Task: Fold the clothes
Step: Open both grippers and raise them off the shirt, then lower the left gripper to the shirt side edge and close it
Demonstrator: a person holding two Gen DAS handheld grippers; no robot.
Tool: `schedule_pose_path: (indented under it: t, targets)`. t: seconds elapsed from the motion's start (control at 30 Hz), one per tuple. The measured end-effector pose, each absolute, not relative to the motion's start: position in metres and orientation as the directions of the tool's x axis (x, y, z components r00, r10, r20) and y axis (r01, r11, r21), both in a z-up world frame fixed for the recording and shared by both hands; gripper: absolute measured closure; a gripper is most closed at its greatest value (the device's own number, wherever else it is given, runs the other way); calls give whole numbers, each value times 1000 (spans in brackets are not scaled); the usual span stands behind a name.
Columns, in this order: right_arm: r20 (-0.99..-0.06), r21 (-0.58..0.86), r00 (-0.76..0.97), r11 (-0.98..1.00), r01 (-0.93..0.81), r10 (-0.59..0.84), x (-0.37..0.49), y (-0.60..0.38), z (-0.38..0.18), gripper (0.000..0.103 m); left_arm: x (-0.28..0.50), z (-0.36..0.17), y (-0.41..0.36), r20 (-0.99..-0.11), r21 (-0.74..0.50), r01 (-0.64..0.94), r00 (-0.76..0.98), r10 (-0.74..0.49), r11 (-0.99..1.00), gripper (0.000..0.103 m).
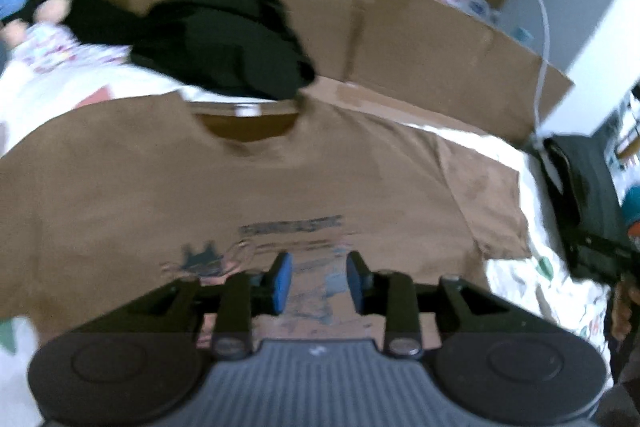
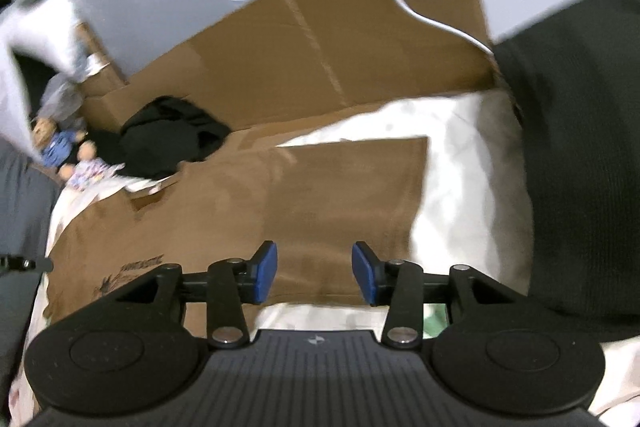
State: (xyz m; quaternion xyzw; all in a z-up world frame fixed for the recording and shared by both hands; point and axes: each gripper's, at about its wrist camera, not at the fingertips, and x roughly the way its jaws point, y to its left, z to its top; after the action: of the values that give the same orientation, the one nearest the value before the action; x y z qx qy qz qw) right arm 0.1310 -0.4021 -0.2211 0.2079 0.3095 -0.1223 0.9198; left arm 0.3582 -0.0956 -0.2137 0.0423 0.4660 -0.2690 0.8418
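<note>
Shirt: my brown T-shirt point(image 1: 280, 179) lies flat on the white bedsheet point(image 2: 460, 167), collar far, black clothes point(image 1: 224, 39) beyond.
Left gripper point(image 1: 319, 281): jaws partly apart, holding nothing, above the print.
Right gripper point(image 2: 314, 273): jaws parted wider, empty, over the near hem.

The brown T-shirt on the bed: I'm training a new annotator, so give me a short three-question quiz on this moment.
1. True or false: the left gripper grips the brown T-shirt.
2. Which lies just beyond the shirt's collar? A) a white towel B) a black garment C) a red pillow
3. In a few words: how does the shirt lie on the bedsheet?

Key:
1. False. Its jaws stand apart with nothing between them, as do those of the right gripper.
2. B.
3. Spread flat, print side up, not yet folded.
</note>
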Motion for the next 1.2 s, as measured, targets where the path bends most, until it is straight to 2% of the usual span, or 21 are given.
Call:
schedule_pose_path:
  t: [0.1,0.2,0.27,0.33,0.53,0.67,0.77,0.87,1.03,1.1,1.13,1.2]
  targets:
    - [-586,218,796,918,332,-149,133,-377,-193,47,357,-202,-65,-803,-148,476,454,-386,867,70]
    - [-501,195,852,940,280,-150,132,-354,-165,30,353,-193,-34,-787,-152,442,488,-379,884,63]
    - [-434,158,889,959,236,-148,133,-333,-145,12,354,-190,-4,-776,-187,372,512,-368,910,63]
    - [-399,110,903,970,217,-156,136,-317,-133,7,354,-189,14,-768,-204,338,526,-364,919,63]
    - [-412,84,901,978,190,-139,164,-281,-113,7,352,-189,61,-741,-117,288,612,-276,951,46]
    - [-382,33,912,984,174,-148,178,-256,-109,7,358,-199,101,-713,-134,220,656,-248,966,44]
    - [-393,50,915,991,123,-94,196,-233,-111,7,361,-205,120,-709,-157,183,663,-239,971,43]
    - [-406,65,913,995,77,-45,210,-216,-116,7,373,-219,150,-710,-246,112,656,-257,963,44]
    - [-462,130,882,991,-35,92,246,-184,-131,9,383,-241,178,-727,-309,-3,645,-234,951,48]
    - [-485,142,865,987,-71,132,258,-171,-138,11,384,-250,188,-734,-322,-27,638,-231,946,49]
    - [-499,144,852,985,-95,156,268,-162,-144,16,385,-254,192,-737,-328,-38,636,-231,944,49]
    - [-520,145,834,981,-126,184,282,-149,-151,17,387,-261,199,-742,-346,-70,630,-227,936,49]
